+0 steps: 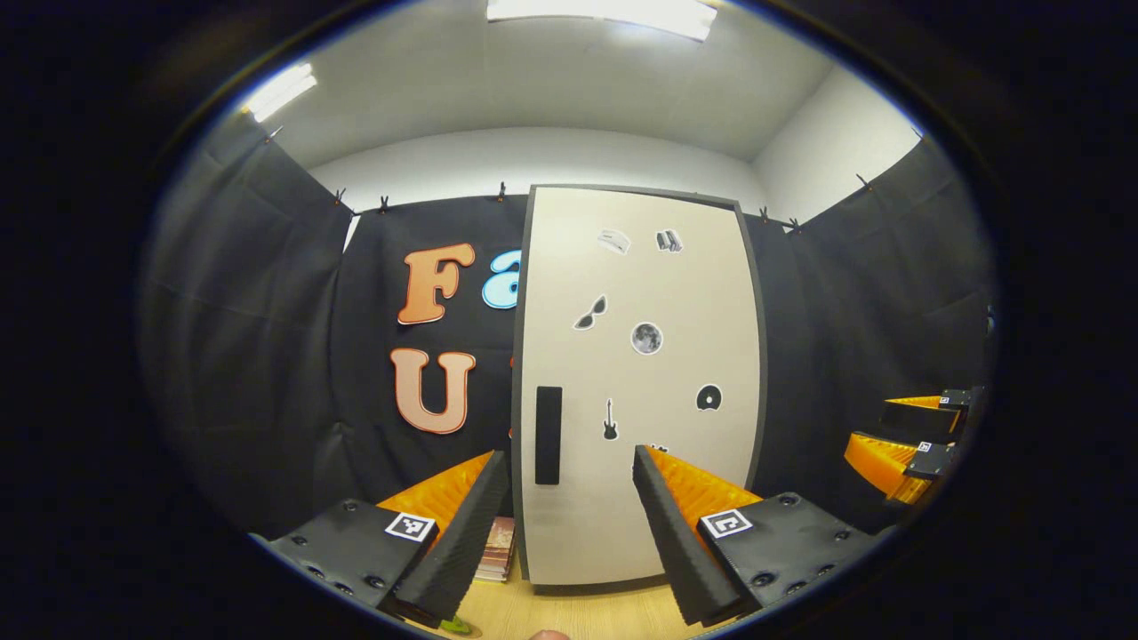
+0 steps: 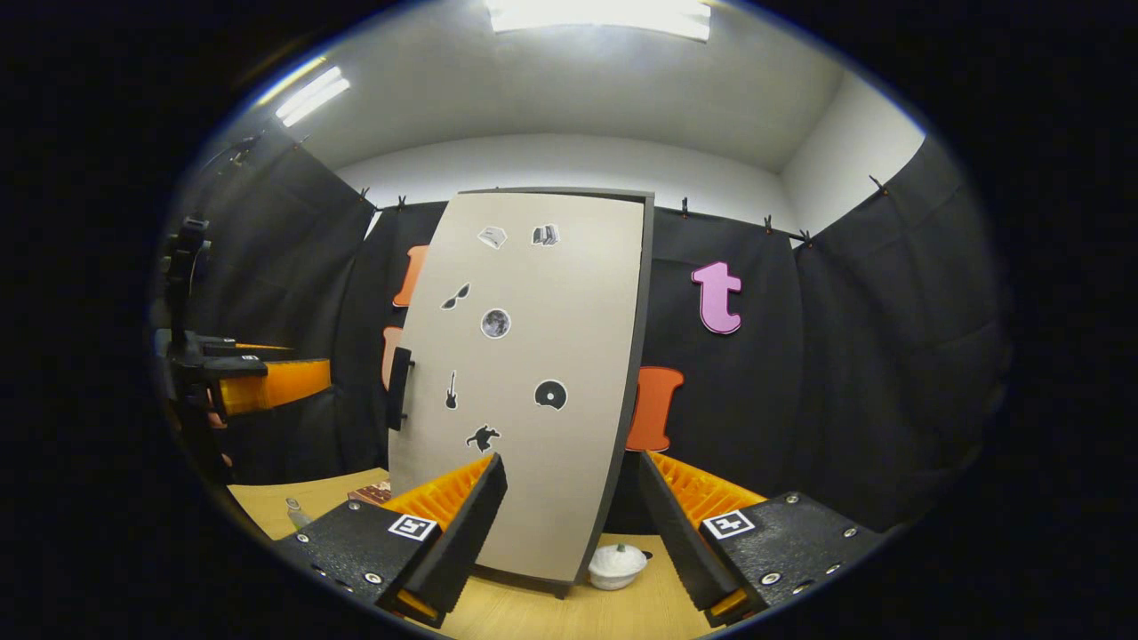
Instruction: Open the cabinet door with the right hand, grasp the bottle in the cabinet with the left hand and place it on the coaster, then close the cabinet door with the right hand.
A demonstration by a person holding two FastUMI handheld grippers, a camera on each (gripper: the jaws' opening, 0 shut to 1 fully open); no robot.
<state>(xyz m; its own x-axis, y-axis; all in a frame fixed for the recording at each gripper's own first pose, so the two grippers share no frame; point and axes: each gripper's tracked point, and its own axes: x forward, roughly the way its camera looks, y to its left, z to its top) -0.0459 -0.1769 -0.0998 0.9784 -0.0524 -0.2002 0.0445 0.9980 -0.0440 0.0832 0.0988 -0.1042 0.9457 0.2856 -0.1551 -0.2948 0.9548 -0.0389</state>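
Cabinet [image 1: 640, 382]: stood upright on the wooden table [image 1: 578, 613], its pale door [image 2: 524, 373] shut flush in the dark frame; it serves as the landmark for every place below.
Door handle [image 1: 548, 435]: a dark vertical bar low on the door's left edge as seen in the left gripper view; in the right gripper view it stuck out from the same edge [image 2: 400, 388].
Door stickers: small pictures were scattered over the door face, among them sunglasses [image 1: 590, 313], a moon [image 1: 646, 338], a guitar [image 1: 610, 420] and a disc [image 1: 709, 397].
Bottle: could not be seen, the door being closed over the cabinet's inside.
Left gripper [image 1: 569, 516]: faced the cabinet front squarely, well short of it, fingers spread wide with nothing between them; the handle showed in the gap.
Right gripper [image 2: 569, 516]: faced the cabinet from its right side, apart from the door, fingers spread wide and holding nothing; it also showed off to the cabinet's right in the left gripper view [image 1: 916, 436].
Books [image 1: 498, 549]: a small stack lay on the table just left of the cabinet's foot.
White object [image 2: 617, 566]: a small rounded thing with a knob on top sat on the table near the cabinet's right front corner; what it was I could not tell.
Coaster: I could not make it out for certain.
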